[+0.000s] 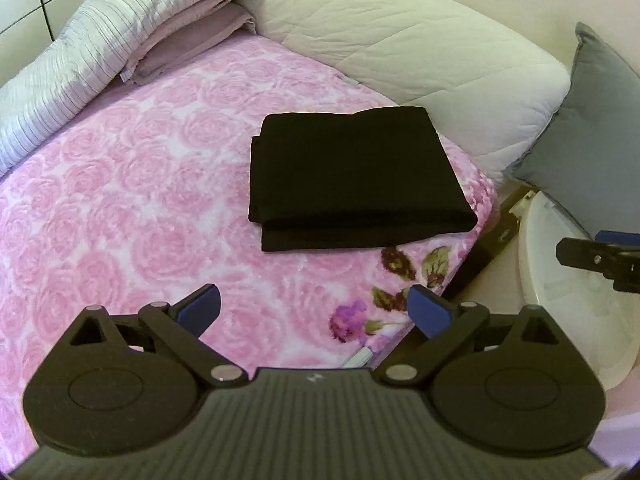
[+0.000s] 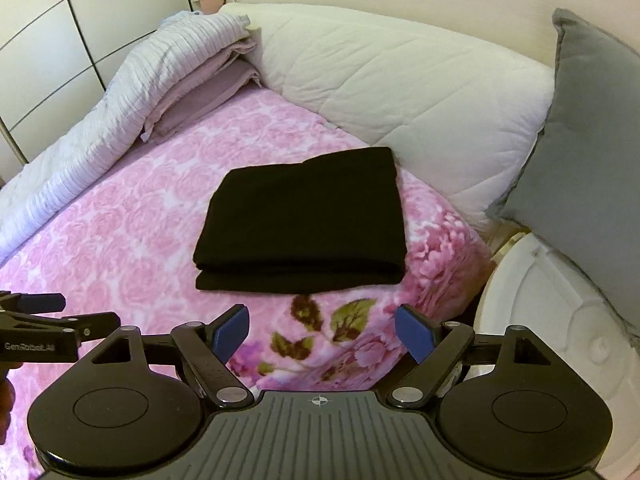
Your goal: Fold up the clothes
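Left tool [image 1: 316,312] released, right tool [image 2: 322,334] released, folded black garment [image 1: 354,180] on pink rose blanket [image 1: 120,200]

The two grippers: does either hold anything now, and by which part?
Nothing is held. The left gripper and right gripper are open and empty; the folded black garment lies untouched on the pink blanket.

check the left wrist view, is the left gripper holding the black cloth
No, the left gripper is open and empty above the pink blanket, while the folded black cloth lies apart from it.
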`<state>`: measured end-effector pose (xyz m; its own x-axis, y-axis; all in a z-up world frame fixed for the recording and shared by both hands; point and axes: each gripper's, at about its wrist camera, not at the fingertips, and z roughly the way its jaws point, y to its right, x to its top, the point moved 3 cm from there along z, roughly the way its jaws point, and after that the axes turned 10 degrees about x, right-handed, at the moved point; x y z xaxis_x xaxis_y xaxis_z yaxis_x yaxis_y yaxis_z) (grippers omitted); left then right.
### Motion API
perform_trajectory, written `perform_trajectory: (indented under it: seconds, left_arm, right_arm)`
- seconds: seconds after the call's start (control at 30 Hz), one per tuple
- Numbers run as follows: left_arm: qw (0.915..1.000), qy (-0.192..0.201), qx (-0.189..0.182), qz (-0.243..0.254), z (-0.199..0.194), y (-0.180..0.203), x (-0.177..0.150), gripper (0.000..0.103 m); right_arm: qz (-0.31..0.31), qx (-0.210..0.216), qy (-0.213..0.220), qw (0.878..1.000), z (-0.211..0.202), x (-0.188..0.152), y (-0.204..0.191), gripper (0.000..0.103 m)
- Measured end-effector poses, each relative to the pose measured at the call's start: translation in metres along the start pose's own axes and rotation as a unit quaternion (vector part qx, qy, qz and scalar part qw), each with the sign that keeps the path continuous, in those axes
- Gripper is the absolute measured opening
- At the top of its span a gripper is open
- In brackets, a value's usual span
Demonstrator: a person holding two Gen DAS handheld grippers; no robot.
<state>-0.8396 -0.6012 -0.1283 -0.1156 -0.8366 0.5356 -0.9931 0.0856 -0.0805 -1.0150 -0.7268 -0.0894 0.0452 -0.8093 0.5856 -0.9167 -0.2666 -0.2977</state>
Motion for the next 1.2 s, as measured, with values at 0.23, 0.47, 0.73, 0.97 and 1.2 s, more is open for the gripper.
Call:
perform_trajectory:
  seconds: [0.23,0.47,0.73,0.97,1.2]
  left_arm:
    - [0.9999,0.001,0.014,0.002,-0.007,0.012,0.006,0.098]
    - [0.9998,0.002,0.018,-0.004,-0.008,0.016,0.007,0.098]
    - [0.9998,-0.006,0.013,-0.015,-0.002,0.015,0.008,0.096]
    - [0.9992,-0.015,-0.005,-0.036,0.004,0.015,0.010,0.090]
    - [0.9991,-0.024,-0.001,-0.034,0.010,0.017,0.011,0.090]
  right_arm:
    - [-0.006,0.008,-0.004,1.000,-0.001,0.004,0.007,0.083]
    - [-0.007,0.008,-0.008,1.000,-0.002,0.001,0.007,0.084]
    - [-0.003,0.002,-0.014,1.000,-0.003,-0.003,0.006,0.084]
    - [0.001,-0.003,-0.019,1.000,-0.003,-0.007,0.006,0.084]
    - [-0.011,-0.005,-0.023,1.000,0.000,-0.005,0.003,0.084]
